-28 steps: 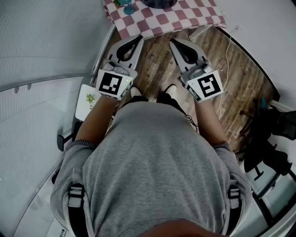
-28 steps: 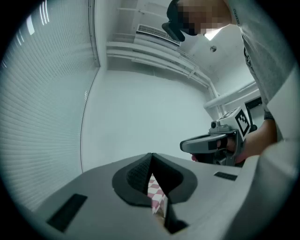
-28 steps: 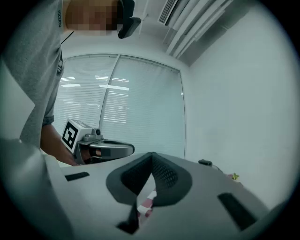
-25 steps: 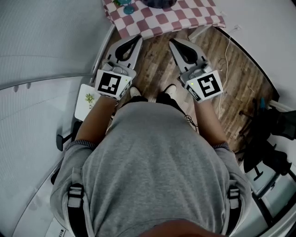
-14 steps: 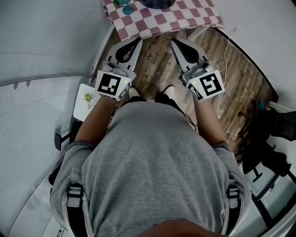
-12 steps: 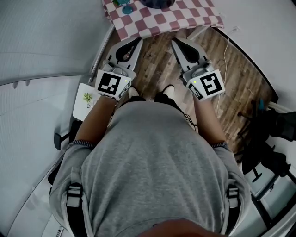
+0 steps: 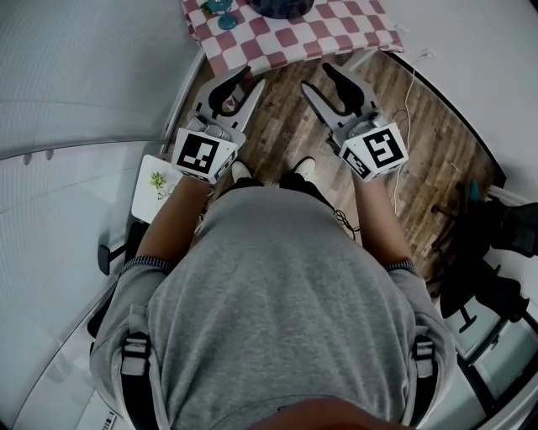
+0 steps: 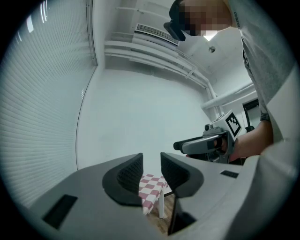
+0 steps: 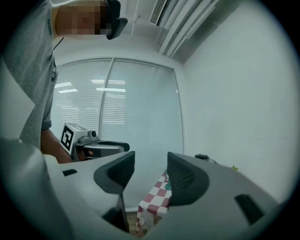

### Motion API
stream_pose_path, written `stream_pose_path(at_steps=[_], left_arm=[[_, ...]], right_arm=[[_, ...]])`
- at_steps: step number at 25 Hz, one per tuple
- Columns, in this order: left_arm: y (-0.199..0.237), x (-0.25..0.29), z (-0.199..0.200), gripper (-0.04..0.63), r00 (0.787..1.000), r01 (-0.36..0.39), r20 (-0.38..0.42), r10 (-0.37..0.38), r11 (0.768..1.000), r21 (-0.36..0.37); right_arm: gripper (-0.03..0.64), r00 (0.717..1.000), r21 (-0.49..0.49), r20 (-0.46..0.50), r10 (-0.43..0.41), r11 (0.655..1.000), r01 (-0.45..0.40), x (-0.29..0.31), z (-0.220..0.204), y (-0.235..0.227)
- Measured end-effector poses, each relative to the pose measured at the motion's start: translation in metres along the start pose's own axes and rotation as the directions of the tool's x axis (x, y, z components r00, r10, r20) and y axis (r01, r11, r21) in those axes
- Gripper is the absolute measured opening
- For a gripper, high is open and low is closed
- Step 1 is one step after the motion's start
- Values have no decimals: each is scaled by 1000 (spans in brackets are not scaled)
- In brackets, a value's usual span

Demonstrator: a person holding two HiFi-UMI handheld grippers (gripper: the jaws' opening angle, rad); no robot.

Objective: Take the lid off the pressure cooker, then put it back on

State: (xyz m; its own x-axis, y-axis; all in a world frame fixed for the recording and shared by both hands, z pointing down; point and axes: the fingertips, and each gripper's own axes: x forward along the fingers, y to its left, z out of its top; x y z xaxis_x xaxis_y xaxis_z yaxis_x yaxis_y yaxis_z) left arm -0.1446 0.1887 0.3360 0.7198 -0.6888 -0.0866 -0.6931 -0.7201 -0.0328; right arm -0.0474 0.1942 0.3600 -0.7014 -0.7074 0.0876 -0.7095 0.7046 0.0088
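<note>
Head view showed you standing over the wood floor (image 7: 286, 138) with both tongs held out ahead. Your left tongs (image 7: 252, 77) had just been opening, jaws a little apart with nothing between them. Your right tongs (image 7: 316, 77) had just been opening too, wider and also empty. Beyond their tips stood the checked surface (image 7: 336, 29). On it sat a teal thing (image 7: 225, 20) and the cooker (image 7: 284, 7), a dark shape cut off by the top edge. You couldn't make out its lid.
</note>
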Motion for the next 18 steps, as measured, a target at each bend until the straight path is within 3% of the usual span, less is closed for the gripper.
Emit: stream_pose_path(at_steps=[5, 7, 13, 18], left_arm=[[3, 6, -6, 283, 1000, 13, -21, -14, 999, -30], [3, 10, -7, 314, 1000, 21, -19, -22, 999, -34], [-4, 23, -10, 341, 999, 35, -18, -35, 999, -26], [-13, 34, -11, 341, 999, 30, -24, -29, 1000, 4]], right_arm=[[304, 1000, 13, -17, 19, 1000, -19, 0, -4, -7], [332, 999, 19, -19, 39, 999, -39, 0, -4, -9], [410, 997, 3, -44, 71, 997, -71, -1, -7, -16], [420, 995, -9, -51, 81, 997, -82, -8, -8, -29]])
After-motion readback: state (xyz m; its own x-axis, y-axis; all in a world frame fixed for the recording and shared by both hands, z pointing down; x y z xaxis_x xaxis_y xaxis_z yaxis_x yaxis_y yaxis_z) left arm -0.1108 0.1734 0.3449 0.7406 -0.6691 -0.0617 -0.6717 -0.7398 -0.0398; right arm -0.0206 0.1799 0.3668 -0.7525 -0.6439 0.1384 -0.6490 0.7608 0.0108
